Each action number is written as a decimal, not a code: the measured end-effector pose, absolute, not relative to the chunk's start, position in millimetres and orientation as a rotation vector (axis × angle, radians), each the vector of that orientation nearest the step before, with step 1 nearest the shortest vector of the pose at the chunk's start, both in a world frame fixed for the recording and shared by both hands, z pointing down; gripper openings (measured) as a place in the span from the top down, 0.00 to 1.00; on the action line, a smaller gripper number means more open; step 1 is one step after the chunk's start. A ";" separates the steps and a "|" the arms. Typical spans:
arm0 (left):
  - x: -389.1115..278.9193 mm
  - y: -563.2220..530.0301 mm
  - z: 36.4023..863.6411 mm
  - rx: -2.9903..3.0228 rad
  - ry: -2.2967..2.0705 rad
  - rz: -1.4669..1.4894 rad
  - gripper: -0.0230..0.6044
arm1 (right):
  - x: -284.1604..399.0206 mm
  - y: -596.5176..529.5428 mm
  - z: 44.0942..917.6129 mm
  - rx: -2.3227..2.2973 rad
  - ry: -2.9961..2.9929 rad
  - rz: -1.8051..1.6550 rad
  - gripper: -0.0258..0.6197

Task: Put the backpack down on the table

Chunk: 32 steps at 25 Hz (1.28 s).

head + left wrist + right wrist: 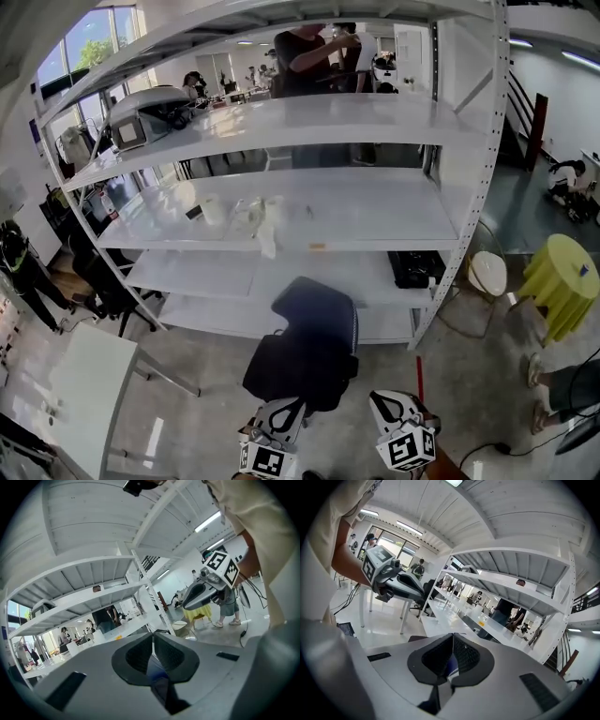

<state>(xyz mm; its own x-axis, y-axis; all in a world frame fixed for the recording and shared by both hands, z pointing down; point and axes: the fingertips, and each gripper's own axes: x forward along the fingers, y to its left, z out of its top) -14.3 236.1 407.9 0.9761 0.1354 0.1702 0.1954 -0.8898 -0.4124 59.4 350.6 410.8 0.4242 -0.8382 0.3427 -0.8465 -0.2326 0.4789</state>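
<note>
Backpack, dark navy, hangs in the lower centre of the head view, above the grey floor and in front of the white shelving rack. It is carried between the left gripper and the right gripper at the bottom edge. In each gripper view the jaws are pressed together on a thin fold of blue fabric, which looks like part of the bag's top, so both are holding the bag by narrow pinches. The white table sits at the lower left of the head view, well apart from the bag, so the set-down has not begun.

The main risk is the grip. With so little cloth in each jaw, a swing of the hanging bag towards the table could pull the fabric out of one side. The bag would then twist or drop to the floor. Its low-hanging bottom could also catch the table edge if it is not lifted clear first.
</note>
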 end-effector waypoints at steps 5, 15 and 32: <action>-24.8 181.8 428.8 -2.723 -0.251 -0.219 0.92 | 52.8 306.6 424.9 2.124 -1.403 0.060 0.92; -15.8 113.9 475.1 -2.754 -0.271 -0.316 0.92 | 71.1 255.0 460.2 2.159 -1.374 0.152 0.92; 111.7 46.1 538.7 -2.704 -0.320 -0.528 0.92 | 179.3 185.5 568.1 2.182 -1.457 0.412 0.92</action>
<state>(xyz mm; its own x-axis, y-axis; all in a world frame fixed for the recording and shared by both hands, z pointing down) 111.7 46.1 538.7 0.9043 0.1492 0.4000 0.2859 -0.9074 -0.3080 179.3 185.5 568.1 0.3875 -0.7770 0.4962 -0.9217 -0.3170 0.2234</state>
